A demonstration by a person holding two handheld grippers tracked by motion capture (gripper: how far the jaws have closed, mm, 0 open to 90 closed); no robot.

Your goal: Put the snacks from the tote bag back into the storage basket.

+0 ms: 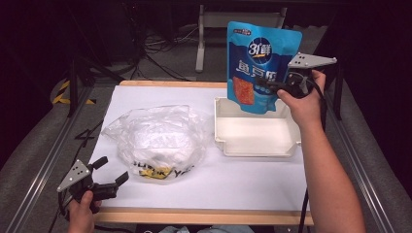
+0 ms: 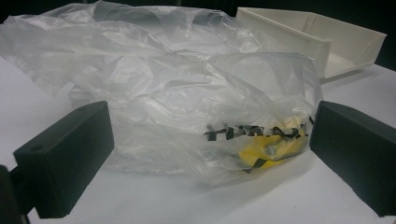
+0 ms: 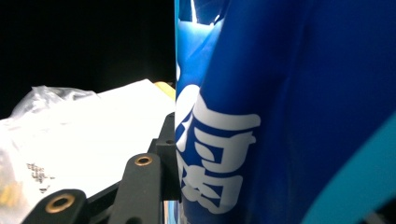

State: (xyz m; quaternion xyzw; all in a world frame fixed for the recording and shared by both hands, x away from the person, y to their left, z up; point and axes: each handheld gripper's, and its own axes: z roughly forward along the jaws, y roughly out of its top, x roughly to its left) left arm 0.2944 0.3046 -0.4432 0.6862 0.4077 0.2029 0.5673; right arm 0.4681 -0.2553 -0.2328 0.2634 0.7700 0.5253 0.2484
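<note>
Right gripper (image 1: pixel 268 86) has the blue snack pouch (image 1: pixel 260 63) up in the air, jaws clamped on its right edge approx mid-height, pouch hanging upright directly above the far wall of the white tray (image 1: pixel 256 148). Its bottom corner sits just over the tray's back rim, so it's not set down yet. In the right gripper view the blue pouch (image 3: pixel 280 116) is pressed right against the jaw hardware, so the grip looks firm. Tray itself has nothing lying in it. Left of the tray, the crumpled clear plastic bag (image 1: pixel 155 141) lies on the white tabletop (image 1: pixel 243 184), with yellow-and-black print near its front edge. Left gripper (image 1: pixel 111 172) hovers near-left of that bag, well apart from the tray, jaws spread wide, holding nothing; its own view shows the bag (image 2: pixel 177 107) between the open jaws but not pinched. Judgement: pouch appears out of the bag and approx halfway through; what's left is lowering it into the tray and letting go.
</note>
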